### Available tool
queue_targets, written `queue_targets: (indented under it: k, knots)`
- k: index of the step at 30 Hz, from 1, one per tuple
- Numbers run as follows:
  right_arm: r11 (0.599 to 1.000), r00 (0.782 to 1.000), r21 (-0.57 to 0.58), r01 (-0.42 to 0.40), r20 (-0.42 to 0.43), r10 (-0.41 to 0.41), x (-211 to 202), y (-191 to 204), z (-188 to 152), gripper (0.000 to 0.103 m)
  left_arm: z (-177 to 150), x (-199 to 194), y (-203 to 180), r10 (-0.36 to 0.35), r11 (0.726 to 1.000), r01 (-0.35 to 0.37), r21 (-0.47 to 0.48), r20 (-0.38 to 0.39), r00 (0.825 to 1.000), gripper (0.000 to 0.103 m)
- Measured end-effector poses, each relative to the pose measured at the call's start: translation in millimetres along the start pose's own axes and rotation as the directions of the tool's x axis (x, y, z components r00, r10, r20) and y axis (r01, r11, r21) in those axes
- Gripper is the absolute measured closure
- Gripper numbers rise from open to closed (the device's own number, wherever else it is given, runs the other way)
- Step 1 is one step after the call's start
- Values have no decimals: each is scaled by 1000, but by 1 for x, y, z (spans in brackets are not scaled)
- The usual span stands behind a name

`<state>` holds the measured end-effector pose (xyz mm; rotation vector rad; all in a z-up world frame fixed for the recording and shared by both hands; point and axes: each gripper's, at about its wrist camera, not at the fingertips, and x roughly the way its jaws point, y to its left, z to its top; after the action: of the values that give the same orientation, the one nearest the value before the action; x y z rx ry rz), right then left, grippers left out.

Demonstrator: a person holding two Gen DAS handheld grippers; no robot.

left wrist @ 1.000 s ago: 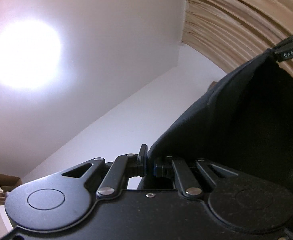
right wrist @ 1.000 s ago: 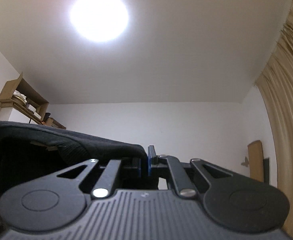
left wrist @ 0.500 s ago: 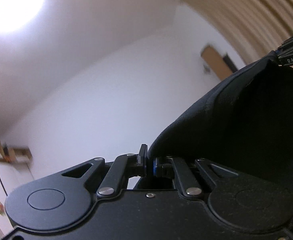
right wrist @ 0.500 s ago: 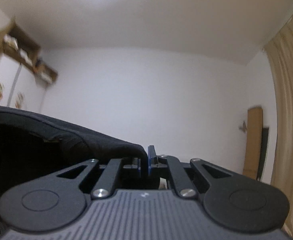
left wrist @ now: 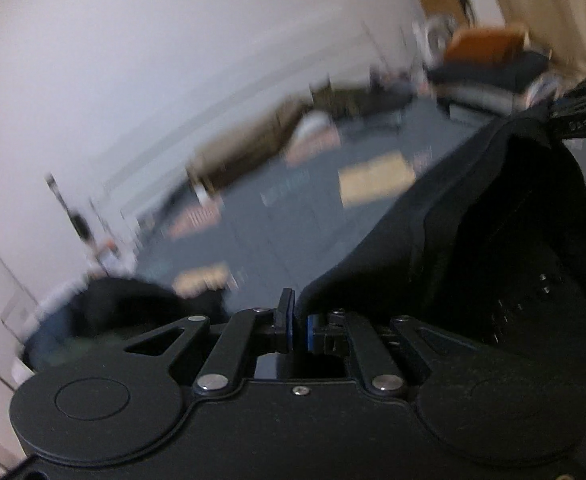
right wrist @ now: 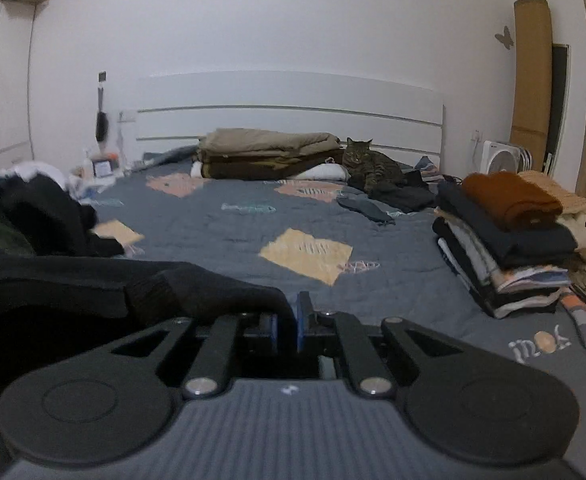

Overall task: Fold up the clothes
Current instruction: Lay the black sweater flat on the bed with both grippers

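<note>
Both grippers hold one black garment stretched between them. In the left wrist view, my left gripper (left wrist: 299,326) is shut on an edge of the black garment (left wrist: 473,240), which runs up to the right to my right gripper (left wrist: 581,108). In the right wrist view, my right gripper (right wrist: 287,326) is shut on the garment (right wrist: 93,300), which spreads off to the left. Both point low over the grey patterned bed (right wrist: 293,220). The left wrist view is motion-blurred.
A stack of folded clothes (right wrist: 509,240) sits at the bed's right edge. A pile of unfolded dark clothes (right wrist: 41,216) lies at the left. Folded bedding (right wrist: 269,152) and a cat (right wrist: 373,164) are by the white headboard (right wrist: 293,120). A fan (right wrist: 501,156) stands at the right.
Both grippers have tipped down from facing the ceiling and wall to facing the bed. They keep their hold on the black garment throughout.
</note>
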<state>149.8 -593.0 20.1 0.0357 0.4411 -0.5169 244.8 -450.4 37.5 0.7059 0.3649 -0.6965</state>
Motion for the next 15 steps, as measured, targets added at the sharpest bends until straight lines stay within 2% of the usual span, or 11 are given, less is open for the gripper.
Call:
queue_targets:
  k: [1,3,4,5,6,9,12,15]
  knots:
    - [999,1000,-29,23,-6,-23,7,6,-10,91,-9,10,4,6,1000,-6,1,-25,1000,88]
    - [995,997,-84,58,-38,-62,21,16,-20,86,-43,7,16,-14,1000,14,-5,-39,999,67]
    - [993,997,-95,65,-46,-70,24,18,-22,84,-63,6,20,-25,1000,25,-7,-32,999,61]
    - [993,996,-96,67,-48,-72,24,19,-23,79,-73,5,29,-30,1000,30,-6,-29,999,44]
    - [993,996,-97,69,-51,-74,25,20,-24,73,-81,4,33,-38,999,38,-6,-26,999,37]
    - [998,996,-52,20,-84,-25,24,6,-18,62,-103,-15,40,-66,998,66,-24,-9,998,38]
    - [999,993,-22,-44,-113,41,4,-11,-28,55,-129,-46,50,-109,986,108,-129,2,994,36]
    - [995,984,20,-102,-144,104,-26,-25,-46,50,-158,-75,53,-144,962,137,-236,-14,989,32]
